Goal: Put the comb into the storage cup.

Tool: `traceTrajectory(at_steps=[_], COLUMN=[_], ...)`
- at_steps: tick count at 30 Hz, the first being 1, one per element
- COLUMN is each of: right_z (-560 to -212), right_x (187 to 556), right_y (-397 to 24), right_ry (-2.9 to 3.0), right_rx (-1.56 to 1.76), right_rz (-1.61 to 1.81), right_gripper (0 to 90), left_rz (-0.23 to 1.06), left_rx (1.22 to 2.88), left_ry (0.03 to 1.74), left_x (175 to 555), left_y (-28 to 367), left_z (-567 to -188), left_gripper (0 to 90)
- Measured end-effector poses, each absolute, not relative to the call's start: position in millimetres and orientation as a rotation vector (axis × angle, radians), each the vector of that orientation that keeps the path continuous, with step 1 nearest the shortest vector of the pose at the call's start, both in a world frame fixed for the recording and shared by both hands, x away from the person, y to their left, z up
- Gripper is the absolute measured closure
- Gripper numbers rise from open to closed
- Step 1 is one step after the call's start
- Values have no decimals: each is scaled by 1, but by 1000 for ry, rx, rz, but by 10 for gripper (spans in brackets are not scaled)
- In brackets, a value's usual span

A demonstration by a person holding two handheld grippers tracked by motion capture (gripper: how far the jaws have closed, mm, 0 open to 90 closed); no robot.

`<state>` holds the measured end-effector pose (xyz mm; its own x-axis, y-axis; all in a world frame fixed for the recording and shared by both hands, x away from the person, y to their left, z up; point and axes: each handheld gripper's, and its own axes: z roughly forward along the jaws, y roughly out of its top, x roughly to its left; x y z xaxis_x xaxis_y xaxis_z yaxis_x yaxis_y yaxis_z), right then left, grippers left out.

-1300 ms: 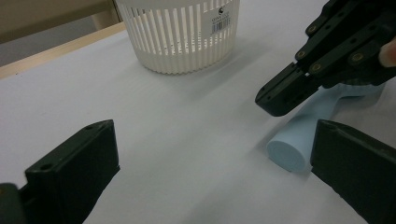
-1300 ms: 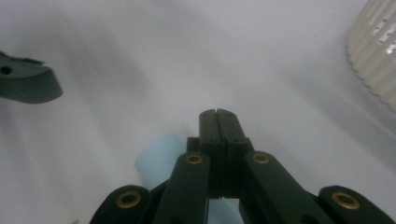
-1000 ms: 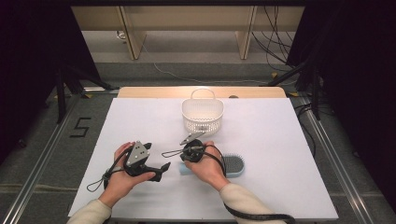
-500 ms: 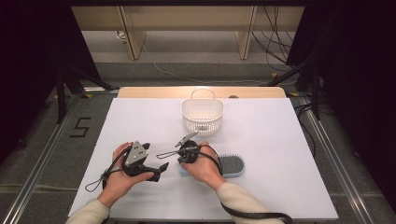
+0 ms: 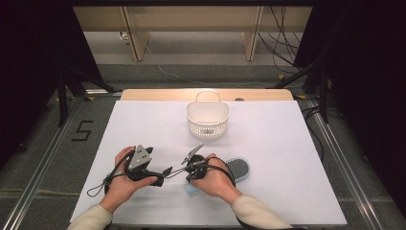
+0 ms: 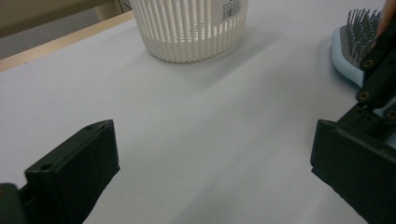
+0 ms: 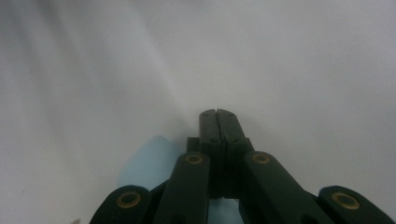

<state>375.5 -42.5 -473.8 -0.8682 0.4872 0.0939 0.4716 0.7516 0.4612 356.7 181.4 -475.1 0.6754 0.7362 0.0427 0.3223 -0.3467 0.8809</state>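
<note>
We open the right gripper's (image 7: 217, 114) closed jaws over the hairbrush (image 5: 238, 169) handle near the table's (image 5: 297, 143) front edge, keeping the open, empty left gripper (image 5: 160, 173) clear.

A white basket (image 5: 208, 119) stands on the white table (image 5: 287, 158). A black "5" (image 5: 82, 130) marks the floor.

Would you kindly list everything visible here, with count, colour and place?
White slotted plastic basket with handle: one, white, far middle of the table.
Light-blue hairbrush with dark bristles: one, light blue, under the right hand.
White table sheet: one, white, covering the table.
Left claw: one, black, jaws wide open, near middle.
Right claw: one, black, jaws shut, above the brush handle.
Hands: two, at the near edge.
</note>
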Motion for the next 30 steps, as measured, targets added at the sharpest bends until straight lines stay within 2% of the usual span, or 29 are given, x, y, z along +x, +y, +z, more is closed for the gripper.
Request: traceTrajectory(at_steps=[16, 30], right_z=[-467, -464], right_x=[337, 311], right_y=[-77, -155], right_ry=[3062, 3031], right_rx=[633, 783], right_rz=[598, 554], right_gripper=[900, 900], left_rz=[549, 547], left_rx=[1943, 1946], left_ry=[830, 835], left_x=[356, 356], left_y=[181, 180], left_z=[-476, -476], left_gripper=[5, 5])
